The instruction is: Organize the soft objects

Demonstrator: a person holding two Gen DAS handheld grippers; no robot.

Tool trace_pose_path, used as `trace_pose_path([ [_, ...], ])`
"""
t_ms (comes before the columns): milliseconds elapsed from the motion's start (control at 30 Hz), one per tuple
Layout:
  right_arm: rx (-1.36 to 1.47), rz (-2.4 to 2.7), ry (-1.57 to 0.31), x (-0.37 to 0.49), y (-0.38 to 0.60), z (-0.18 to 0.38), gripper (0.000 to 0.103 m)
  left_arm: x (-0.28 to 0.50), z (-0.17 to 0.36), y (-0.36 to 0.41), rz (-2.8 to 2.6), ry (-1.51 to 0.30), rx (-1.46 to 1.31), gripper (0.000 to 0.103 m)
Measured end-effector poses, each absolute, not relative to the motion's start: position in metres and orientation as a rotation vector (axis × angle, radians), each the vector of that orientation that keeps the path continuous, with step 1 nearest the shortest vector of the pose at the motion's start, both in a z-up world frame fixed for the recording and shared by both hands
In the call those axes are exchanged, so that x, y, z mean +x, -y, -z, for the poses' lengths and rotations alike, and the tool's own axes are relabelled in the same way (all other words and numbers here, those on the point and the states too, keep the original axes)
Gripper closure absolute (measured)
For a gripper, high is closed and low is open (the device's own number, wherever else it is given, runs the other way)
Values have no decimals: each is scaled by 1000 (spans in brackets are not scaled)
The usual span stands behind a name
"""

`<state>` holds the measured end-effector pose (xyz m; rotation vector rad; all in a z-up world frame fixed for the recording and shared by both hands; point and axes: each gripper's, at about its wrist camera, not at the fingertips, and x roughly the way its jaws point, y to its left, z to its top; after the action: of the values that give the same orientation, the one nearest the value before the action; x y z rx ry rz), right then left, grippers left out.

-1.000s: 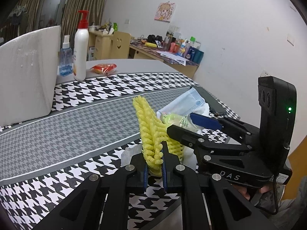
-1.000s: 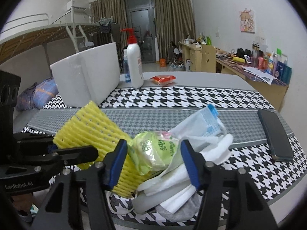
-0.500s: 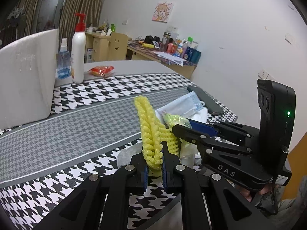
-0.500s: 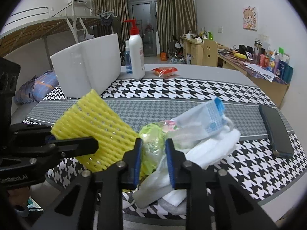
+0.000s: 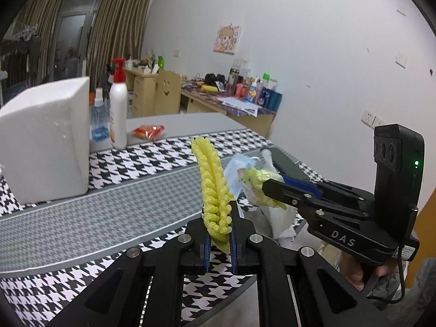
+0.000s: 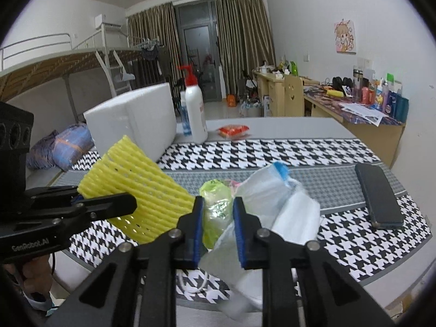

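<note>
Above houndstooth cloth (image 5: 141,163), ribbed yellow foam net (image 5: 212,190), crinkly green bag (image 6: 215,207)

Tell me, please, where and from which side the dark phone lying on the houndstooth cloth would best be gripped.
Grip the phone across its narrow width, on the two long edges near the middle, coming down from above. It lies flat on the tablecloth, so no face is open to a level approach, and its length probably exceeds a tool's span. It sits apart from the pile, with bare cloth along both long edges.

Black grippers (image 6: 216,226), blue-padded jaws, silver screws.
</note>
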<state>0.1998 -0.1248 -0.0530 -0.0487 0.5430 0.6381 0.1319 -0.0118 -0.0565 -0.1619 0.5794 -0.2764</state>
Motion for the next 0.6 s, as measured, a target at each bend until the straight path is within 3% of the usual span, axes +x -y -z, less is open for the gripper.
trace_pose_path([
  [600, -29, -707, -532, 190, 107, 52, 79, 107, 41, -7, 204, -511, -153, 91],
])
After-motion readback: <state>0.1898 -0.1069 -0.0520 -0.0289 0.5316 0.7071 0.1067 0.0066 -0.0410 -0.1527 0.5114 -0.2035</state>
